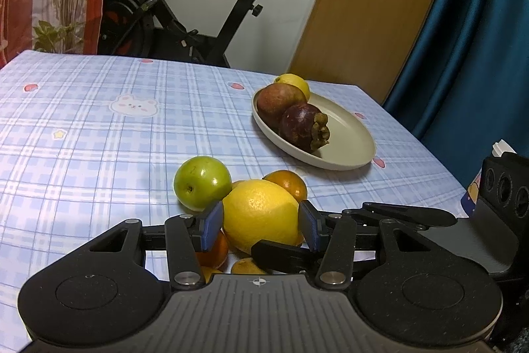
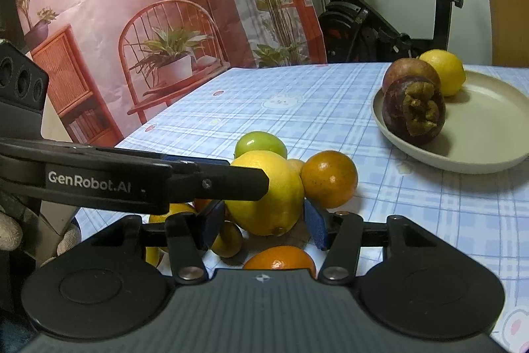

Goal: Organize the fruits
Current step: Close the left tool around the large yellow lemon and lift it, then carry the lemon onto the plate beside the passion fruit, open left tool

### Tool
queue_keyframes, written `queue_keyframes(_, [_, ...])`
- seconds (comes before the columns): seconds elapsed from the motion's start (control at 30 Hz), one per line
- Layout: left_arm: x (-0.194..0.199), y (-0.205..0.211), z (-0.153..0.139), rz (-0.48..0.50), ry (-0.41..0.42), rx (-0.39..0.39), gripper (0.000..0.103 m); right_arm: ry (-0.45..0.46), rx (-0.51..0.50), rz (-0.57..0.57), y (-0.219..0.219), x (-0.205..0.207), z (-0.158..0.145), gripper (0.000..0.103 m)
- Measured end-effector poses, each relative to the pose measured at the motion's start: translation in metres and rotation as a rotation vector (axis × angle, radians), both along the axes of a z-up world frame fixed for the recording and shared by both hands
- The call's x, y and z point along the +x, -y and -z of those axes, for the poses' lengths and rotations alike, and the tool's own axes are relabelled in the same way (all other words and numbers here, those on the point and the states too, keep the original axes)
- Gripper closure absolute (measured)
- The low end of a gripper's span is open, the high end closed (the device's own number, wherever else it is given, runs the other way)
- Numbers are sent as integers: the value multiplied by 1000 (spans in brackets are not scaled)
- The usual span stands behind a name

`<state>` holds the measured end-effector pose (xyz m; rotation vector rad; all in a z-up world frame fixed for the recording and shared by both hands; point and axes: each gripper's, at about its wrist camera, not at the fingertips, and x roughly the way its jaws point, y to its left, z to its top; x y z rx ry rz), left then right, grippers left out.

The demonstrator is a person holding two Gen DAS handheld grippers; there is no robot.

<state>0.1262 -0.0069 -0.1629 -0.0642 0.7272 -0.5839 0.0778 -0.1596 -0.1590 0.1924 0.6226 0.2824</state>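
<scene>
1. Here, a checked blue tablecloth (image 1: 99,121) covers the table; an exercise bike (image 1: 185,5) stands behind.
2. A smooth oval lemon (image 1: 261,210) sits near the beige plate (image 1: 350,138).
3. Left gripper (image 1: 261,222) and right gripper (image 2: 264,220) both clamp this lemon.

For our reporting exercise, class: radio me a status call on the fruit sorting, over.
Left gripper closed on big lemon. Right gripper straddles same lemon, contact unclear. Plate holds three fruits. Orange and green fruit crowd the lemon.
</scene>
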Motion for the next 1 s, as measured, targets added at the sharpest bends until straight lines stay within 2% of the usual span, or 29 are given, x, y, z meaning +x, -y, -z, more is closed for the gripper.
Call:
queue_keyframes(0.23, [-4,4,-10,9,32,-15,50,39,8,4,4,-5,-9,48])
queue_keyframes(0.43, [-4,25,-31,55,92,38,50,113,9,33,9,-16,-20,48])
queue_keyframes(0.67, [7,67,-42,148,136,92,50,159,73,128,38,-25,-26,48])
queue_keyframes(0.83, [27,97,-44,207,122,100,50,192,83,225,57,-32,-30,48])
queue_keyframes(1.0, [40,132,-33,263,112,141,50,209,115,318,84,-36,-30,49])
